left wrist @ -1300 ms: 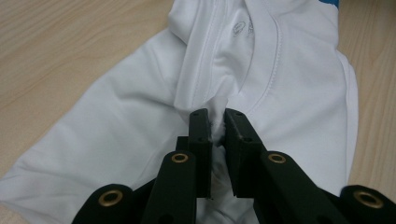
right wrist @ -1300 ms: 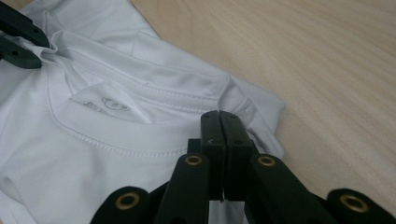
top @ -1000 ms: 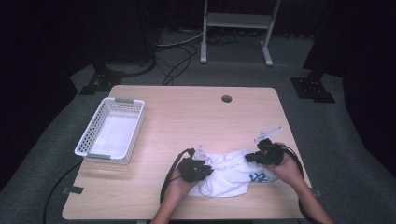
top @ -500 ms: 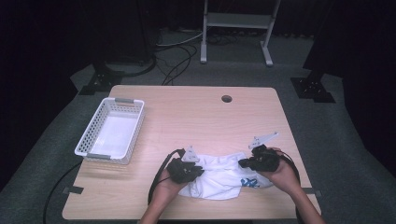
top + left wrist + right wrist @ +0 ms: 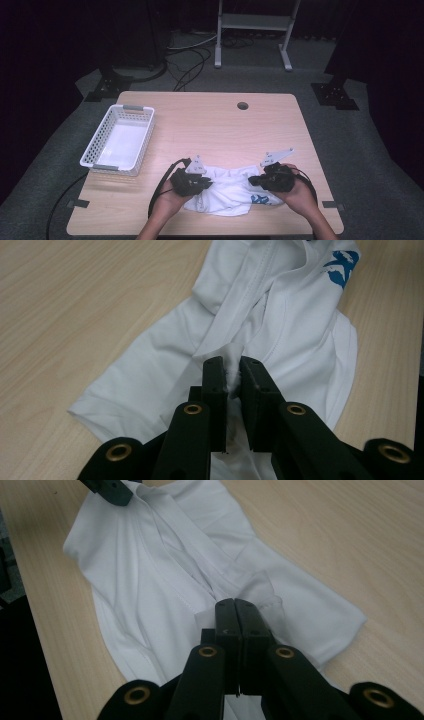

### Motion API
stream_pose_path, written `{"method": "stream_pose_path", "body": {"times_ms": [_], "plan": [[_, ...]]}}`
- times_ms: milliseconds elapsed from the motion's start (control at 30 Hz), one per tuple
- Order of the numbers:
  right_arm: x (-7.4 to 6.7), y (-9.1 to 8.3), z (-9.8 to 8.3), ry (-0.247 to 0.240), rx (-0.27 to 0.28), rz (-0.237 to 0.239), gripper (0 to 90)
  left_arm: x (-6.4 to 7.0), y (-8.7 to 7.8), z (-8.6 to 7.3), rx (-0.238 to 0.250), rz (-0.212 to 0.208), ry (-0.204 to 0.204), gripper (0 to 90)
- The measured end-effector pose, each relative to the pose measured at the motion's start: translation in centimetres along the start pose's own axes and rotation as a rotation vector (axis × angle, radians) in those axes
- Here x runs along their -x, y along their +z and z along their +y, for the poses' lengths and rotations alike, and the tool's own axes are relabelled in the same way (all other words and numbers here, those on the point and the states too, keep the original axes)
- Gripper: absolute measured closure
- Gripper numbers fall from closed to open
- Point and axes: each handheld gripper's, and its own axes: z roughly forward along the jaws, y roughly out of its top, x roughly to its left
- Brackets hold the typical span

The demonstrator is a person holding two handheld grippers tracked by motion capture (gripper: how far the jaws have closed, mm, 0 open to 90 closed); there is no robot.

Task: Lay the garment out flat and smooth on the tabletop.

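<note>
Shirt: white shirt (image 5: 227, 192) (blue print) lies crumpled on the table (image 5: 210, 130), near edge.
Your left gripper (image 5: 230, 371): jaws pinching shirt fabric.
Your right gripper (image 5: 235, 611): jaws pinching shirt edge.

We hold both forearms up from the near edge, hands apart and level with each other. Our left hand (image 5: 172, 192) grips the left gripper (image 5: 206, 182), which points inward to the right; its jaws are pinched together with a narrow slit between them. Our right hand (image 5: 295, 192) carries the right gripper (image 5: 251, 181), pointing inward to the left, jaws pressed fully together.
</note>
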Motion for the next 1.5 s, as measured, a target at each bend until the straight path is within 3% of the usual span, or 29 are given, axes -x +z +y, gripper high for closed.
{"method": "stream_pose_path", "body": {"times_ms": [233, 633, 1033, 1500], "plan": [[-0.9, -0.9, 0.6, -0.013, 0.018, -0.012, 89.1, -0.7, -0.8, 0.7, -0.024, -0.005, 0.046, 83.7], [-1.5, -1.9, 1.2, -0.005, 0.048, -0.018, 89.0, -2.1, -2.5, 1.0, -0.015, -0.051, 0.063, 84.6], [-2.4, -3.1, 2.2, -0.022, 0.073, -0.003, 89.0, -1.8, -4.4, 2.6, -0.002, -0.066, 0.131, 84.6], [-2.1, -4.6, 3.7, -0.062, 0.083, -0.042, 89.0, -2.4, -6.2, 5.2, 0.011, -0.061, 0.199, 84.6]]}}
